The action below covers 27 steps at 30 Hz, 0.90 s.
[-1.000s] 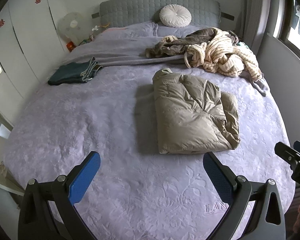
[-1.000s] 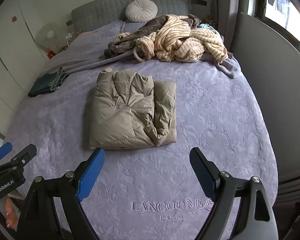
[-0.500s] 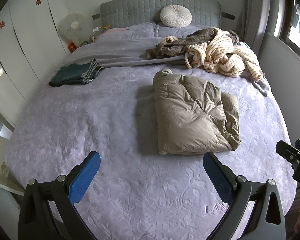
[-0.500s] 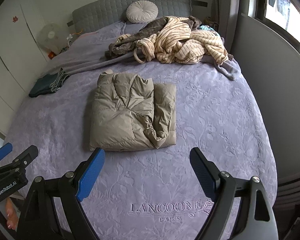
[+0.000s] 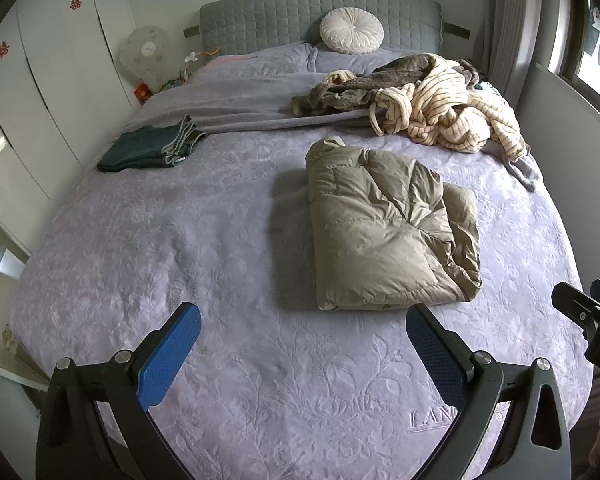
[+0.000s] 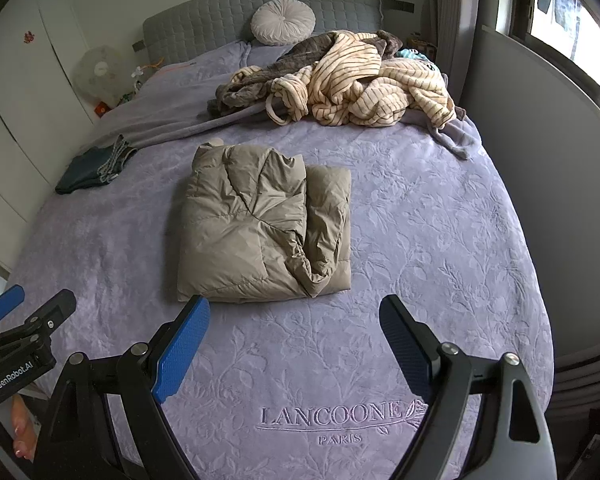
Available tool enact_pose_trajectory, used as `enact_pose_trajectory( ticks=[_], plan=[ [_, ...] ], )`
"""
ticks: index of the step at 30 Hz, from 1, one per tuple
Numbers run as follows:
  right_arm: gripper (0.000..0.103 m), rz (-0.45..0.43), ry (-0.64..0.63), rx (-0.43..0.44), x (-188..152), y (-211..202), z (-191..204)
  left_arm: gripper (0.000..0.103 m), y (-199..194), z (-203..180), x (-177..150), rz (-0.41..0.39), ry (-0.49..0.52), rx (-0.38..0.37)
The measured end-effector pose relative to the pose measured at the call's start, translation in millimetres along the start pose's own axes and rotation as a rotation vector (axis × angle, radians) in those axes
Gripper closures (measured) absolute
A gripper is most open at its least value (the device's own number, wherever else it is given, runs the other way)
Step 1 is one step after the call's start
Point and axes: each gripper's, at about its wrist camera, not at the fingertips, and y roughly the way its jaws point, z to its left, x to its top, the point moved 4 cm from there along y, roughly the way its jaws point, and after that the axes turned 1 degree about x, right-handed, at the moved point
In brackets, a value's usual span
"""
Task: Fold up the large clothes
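While both tools hang above the foot of the bed (image 6: 440, 216), neither is in contact with anything. Left gripper (image 5: 303, 338): jaws spread wide, blue pads facing each other, nothing between them, only the lilac bedspread (image 5: 140, 248) beneath. Right gripper (image 6: 295, 330): likewise wide open and empty, positioned over the embroidered lettering (image 6: 332, 416) stitched near the bottom edge of the bedspread. Each tool appears at the margin of the other's view, the right one at the far right edge of the left camera and the left one at the lower left of the right camera, where fingertips (image 6: 20, 436) of the person are also visible under it. The khaki padded jacket (image 6: 260, 224) lies folded into a compact rectangle near the middle of the bed, just beyond the tips of both tools and apart from them; one thicker fold runs along its right side, and its collar end points toward the headboard (image 5: 320, 16). Behind it, toward the right of the bed, sits an unfolded heap: a cream striped robe (image 6: 364, 80) tangled with a grey-brown garment (image 6: 260, 80). A dark green folded garment (image 5: 148, 150) rests flat near the left edge of the bed, well apart from the jacket. A round white cushion (image 5: 351, 32) leans against the grey quilted headboard. A fan (image 5: 143, 50) stands beside the bed on the left, against white wardrobe doors (image 5: 52, 80).
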Motion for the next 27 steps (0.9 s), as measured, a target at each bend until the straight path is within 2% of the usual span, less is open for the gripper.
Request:
enact_pose_trajectory(
  ticks=[27],
  plan=[
    [0.014, 0.002, -0.002, 0.002, 0.7, 1.3, 0.2, 0.000, 1.2, 0.0, 0.8, 0.004, 0.004, -0.001]
  ],
)
